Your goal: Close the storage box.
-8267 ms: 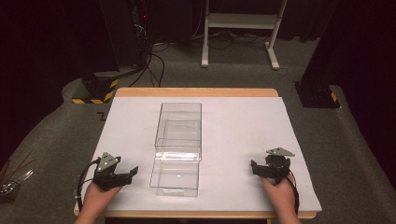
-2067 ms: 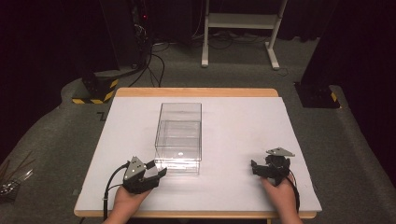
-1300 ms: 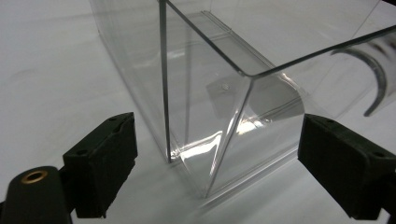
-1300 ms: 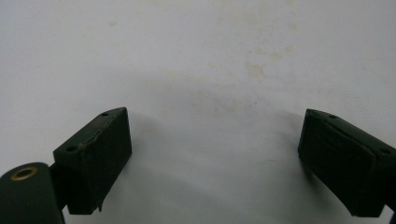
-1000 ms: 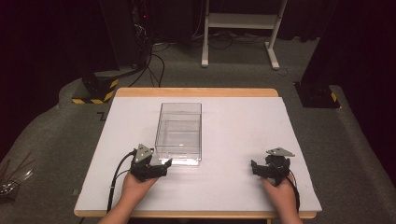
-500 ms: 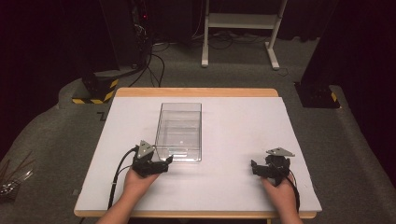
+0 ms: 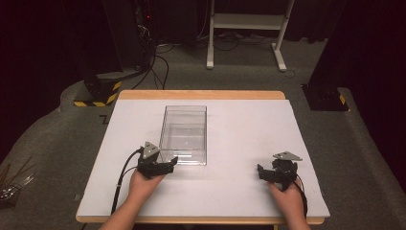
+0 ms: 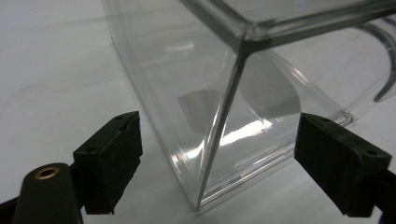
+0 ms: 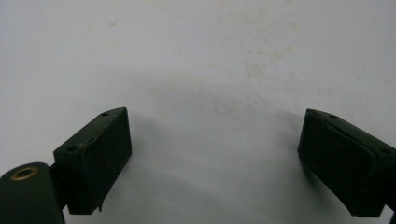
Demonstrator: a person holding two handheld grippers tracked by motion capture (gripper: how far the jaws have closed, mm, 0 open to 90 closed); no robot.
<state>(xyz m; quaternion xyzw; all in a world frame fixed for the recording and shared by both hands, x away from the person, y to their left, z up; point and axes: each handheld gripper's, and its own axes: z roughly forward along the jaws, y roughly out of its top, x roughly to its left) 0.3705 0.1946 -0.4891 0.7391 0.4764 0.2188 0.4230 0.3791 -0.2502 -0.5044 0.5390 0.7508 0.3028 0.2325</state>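
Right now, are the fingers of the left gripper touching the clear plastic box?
Apart. In the left gripper view the open fingers stand on either side of the clear plastic box's near corner, and white table shows between each finger and the box walls.

From above I can't make out the jaws of my left gripper [image 7: 168,164] against the clear box [image 7: 184,134]; they blur into one dark lump. In the left gripper view the box [image 8: 243,98] runs off the top and right edges. My forearms are cropped at the bottom.
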